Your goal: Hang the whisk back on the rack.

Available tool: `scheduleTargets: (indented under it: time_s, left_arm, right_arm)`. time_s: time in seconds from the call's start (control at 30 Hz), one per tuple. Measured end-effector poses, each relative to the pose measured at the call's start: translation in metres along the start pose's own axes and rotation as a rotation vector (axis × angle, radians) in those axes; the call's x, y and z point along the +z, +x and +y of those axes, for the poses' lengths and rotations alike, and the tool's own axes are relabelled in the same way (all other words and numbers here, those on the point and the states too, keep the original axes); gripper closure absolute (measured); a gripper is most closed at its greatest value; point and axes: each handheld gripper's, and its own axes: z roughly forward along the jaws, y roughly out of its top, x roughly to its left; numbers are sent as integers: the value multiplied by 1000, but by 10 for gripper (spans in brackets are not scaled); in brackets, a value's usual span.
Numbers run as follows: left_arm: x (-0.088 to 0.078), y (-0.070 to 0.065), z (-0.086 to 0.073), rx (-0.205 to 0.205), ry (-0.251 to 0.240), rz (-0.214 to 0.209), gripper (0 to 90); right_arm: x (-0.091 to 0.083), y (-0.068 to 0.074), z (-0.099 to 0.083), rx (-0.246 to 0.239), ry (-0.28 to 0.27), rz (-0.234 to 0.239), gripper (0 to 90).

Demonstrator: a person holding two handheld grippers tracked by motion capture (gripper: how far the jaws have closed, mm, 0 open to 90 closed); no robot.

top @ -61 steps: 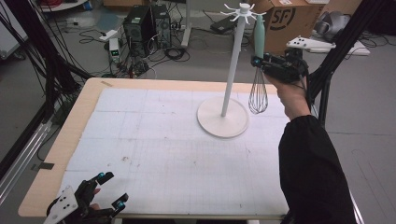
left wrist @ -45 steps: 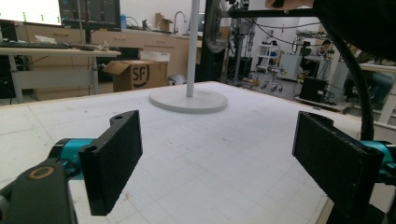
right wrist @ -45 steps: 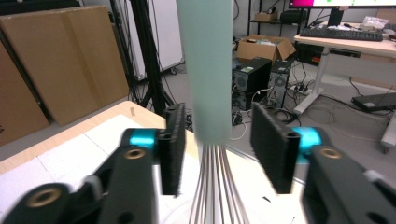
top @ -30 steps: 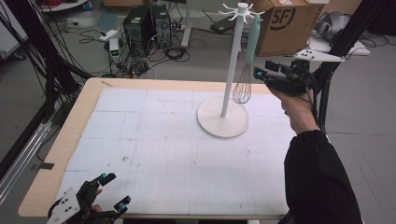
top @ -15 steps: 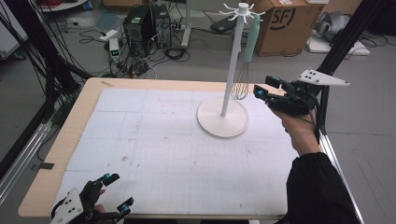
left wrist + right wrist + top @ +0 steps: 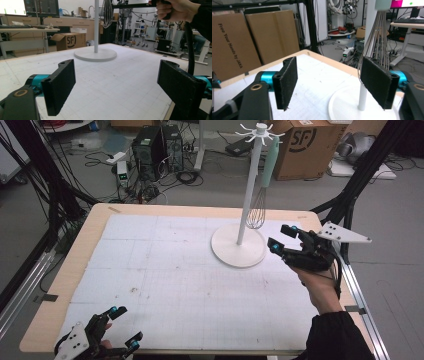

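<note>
My right gripper (image 6: 282,239) hovers at the right side of the table (image 6: 65,270), its jaws spread wide and holding nothing, pointed toward the white stand (image 6: 239,251). A whisk (image 6: 259,195) with a pale green handle hangs from one of the hooks at the stand's top, its wires beside the pole, apart from my jaws. My left gripper (image 6: 125,327) sits at the table's near left corner, jaws wide apart and empty too, well away from the stand.

"SF" on cardboard box (image 6: 305,147), also on box (image 6: 68,41); "Free Your Hands by JAKA" on cardboard panel (image 6: 230,45).
</note>
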Motion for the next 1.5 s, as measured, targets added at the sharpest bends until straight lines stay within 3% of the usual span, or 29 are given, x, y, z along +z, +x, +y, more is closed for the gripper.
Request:
scheduleTargets:
  time_s: [0.23,0.5,0.7,0.8,1.1,1.5]
  left_arm:
    - [-5,-2,0,8,-5,15,157]
    - [-6,3,-3,13,8,43,156]
    - [-9,3,-4,32,0,93,143]
    - [-9,3,-4,34,5,106,130]
    - [-8,2,-5,34,12,101,130]
    - [-6,2,-6,38,15,101,130]
  right_arm:
    - [-5,15,-19,-3,2,3,229]
    - [-3,29,-34,-24,10,41,166]
    - [-4,36,-54,-38,7,35,158]
    - [-8,38,-66,-16,4,35,157]
    - [-23,48,-99,-31,7,11,157]
    - [-37,66,-122,-63,-3,10,157]
